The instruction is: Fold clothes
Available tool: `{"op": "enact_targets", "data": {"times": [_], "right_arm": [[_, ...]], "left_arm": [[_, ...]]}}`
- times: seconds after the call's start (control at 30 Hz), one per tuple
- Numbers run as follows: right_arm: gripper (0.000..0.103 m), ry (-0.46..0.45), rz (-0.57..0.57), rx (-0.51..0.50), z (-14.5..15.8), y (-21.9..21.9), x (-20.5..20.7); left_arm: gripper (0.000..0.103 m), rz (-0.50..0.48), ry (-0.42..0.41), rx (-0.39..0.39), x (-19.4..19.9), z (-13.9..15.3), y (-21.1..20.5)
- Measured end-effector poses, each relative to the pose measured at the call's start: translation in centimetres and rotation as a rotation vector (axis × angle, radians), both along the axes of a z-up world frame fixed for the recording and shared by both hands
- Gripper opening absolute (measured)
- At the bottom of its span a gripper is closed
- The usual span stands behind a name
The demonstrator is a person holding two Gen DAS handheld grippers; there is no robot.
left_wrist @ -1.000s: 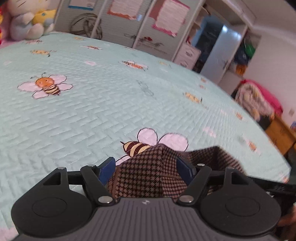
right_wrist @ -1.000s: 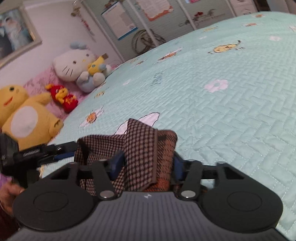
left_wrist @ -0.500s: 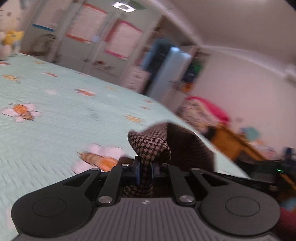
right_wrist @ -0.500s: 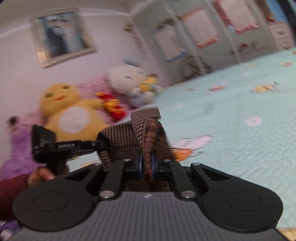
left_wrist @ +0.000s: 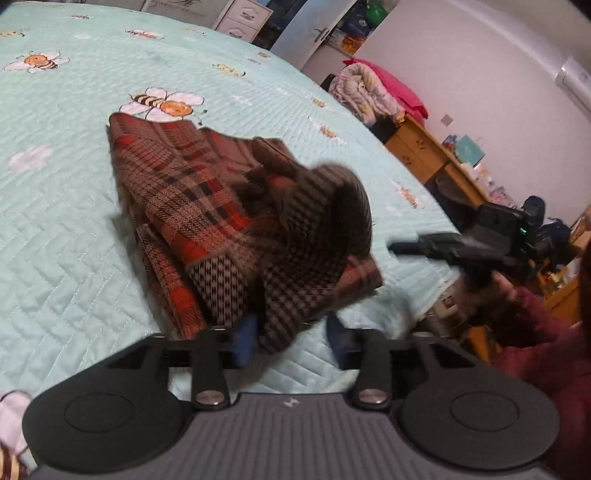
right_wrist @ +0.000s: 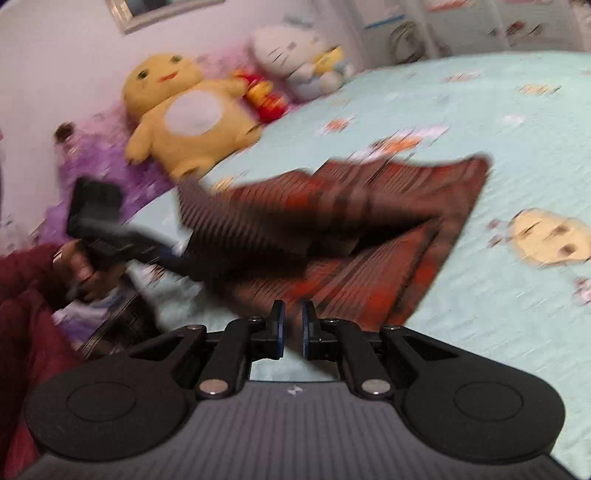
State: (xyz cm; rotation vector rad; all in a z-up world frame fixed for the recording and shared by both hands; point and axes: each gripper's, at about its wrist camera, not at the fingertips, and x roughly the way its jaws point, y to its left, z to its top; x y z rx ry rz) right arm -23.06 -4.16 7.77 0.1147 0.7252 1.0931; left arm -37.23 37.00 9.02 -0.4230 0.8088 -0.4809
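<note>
A brown and red plaid garment (left_wrist: 207, 199) with a houndstooth inner side lies in folded layers on the mint bedspread (left_wrist: 66, 221). My left gripper (left_wrist: 291, 343) sits at its near edge with its jaws opening. A houndstooth flap droops between them beside the left pad (left_wrist: 245, 341), and neither pad presses it. In the blurred right wrist view the garment (right_wrist: 369, 221) lies just ahead of my right gripper (right_wrist: 293, 328). Its jaws are opening, a narrow gap apart, with nothing clamped. Each view shows the other gripper (left_wrist: 461, 251) (right_wrist: 110, 236) in a red-sleeved hand.
Plush toys, a yellow one (right_wrist: 188, 118) and a white one (right_wrist: 295, 59), sit at the head of the bed. Past the bed's right edge stand a wooden desk (left_wrist: 436, 158) and a heap of pink bedding (left_wrist: 373, 92). Wardrobe doors (left_wrist: 314, 33) line the far wall.
Both grippers closed on the garment's edge, lifted it and swung it across. Now the jaws have parted and the cloth lies folded over on the bed.
</note>
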Motion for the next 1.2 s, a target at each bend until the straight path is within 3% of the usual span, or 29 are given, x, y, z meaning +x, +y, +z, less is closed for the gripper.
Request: {"op": "enact_targets", "data": {"times": [0.03, 0.13, 0.27, 0.33, 0.4, 0.47, 0.6, 0.7, 0.77, 0.9, 0.97, 1.03, 1.13, 1.2], "right_arm": [[0.012, -0.009, -0.039, 0.033, 0.6, -0.2, 0.8], [0.025, -0.067, -0.146, 0.082, 2.1, 0.7, 3.1], [0.025, -0.082, -0.218, 0.016, 2.5, 4.9, 6.5], [0.025, -0.072, -0.239, -0.054, 1.9, 8.3, 9.1], [0.025, -0.049, -0.251, -0.100, 1.3, 10.7, 10.8], [0.025, 0.023, -0.277, -0.086, 0.4, 11.6, 12.5], [0.025, 0.171, -0.333, -0.036, -1.7, 12.2, 15.2], [0.025, 0.200, -0.341, -0.058, -2.9, 12.5, 15.4], [0.025, 0.214, -0.347, -0.054, -3.4, 12.3, 15.2], [0.025, 0.219, -0.362, -0.061, -4.6, 11.5, 14.4], [0.025, 0.230, -0.370, -0.035, -5.2, 10.8, 14.0], [0.024, 0.244, -0.375, -0.005, -5.6, 10.1, 13.8], [0.024, 0.252, -0.370, 0.026, -6.2, 9.5, 13.7], [0.024, 0.251, -0.368, 0.032, -6.3, 9.5, 13.7]], "left_arm": [[0.065, 0.016, -0.003, 0.007, -0.3, 0.5, 0.4], [0.065, 0.060, 0.009, -0.016, -1.1, 1.4, 2.2], [0.064, 0.188, -0.018, -0.158, -1.8, 2.4, 5.8], [0.063, 0.258, -0.075, -0.164, -0.2, 3.7, 6.4], [0.063, 0.282, -0.126, -0.136, 2.9, 4.7, 5.9], [0.063, 0.309, -0.117, -0.034, 7.5, 5.2, 3.9], [0.062, 0.195, -0.004, 0.131, 17.7, 2.8, -1.6], [0.057, 0.137, 0.076, 0.229, 22.8, 0.5, -4.7], [0.055, 0.126, 0.097, 0.309, 24.4, -0.8, -5.7], [0.053, 0.092, 0.121, 0.370, 24.4, -2.2, -6.5], [0.048, 0.096, 0.112, 0.362, 24.1, -2.5, -6.4], [0.033, 0.118, 0.106, 0.351, 23.9, -2.7, -6.3], [0.017, 0.136, 0.079, 0.361, 23.6, -3.0, -6.4], [0.012, 0.154, 0.079, 0.357, 23.4, -3.3, -6.3]]}}
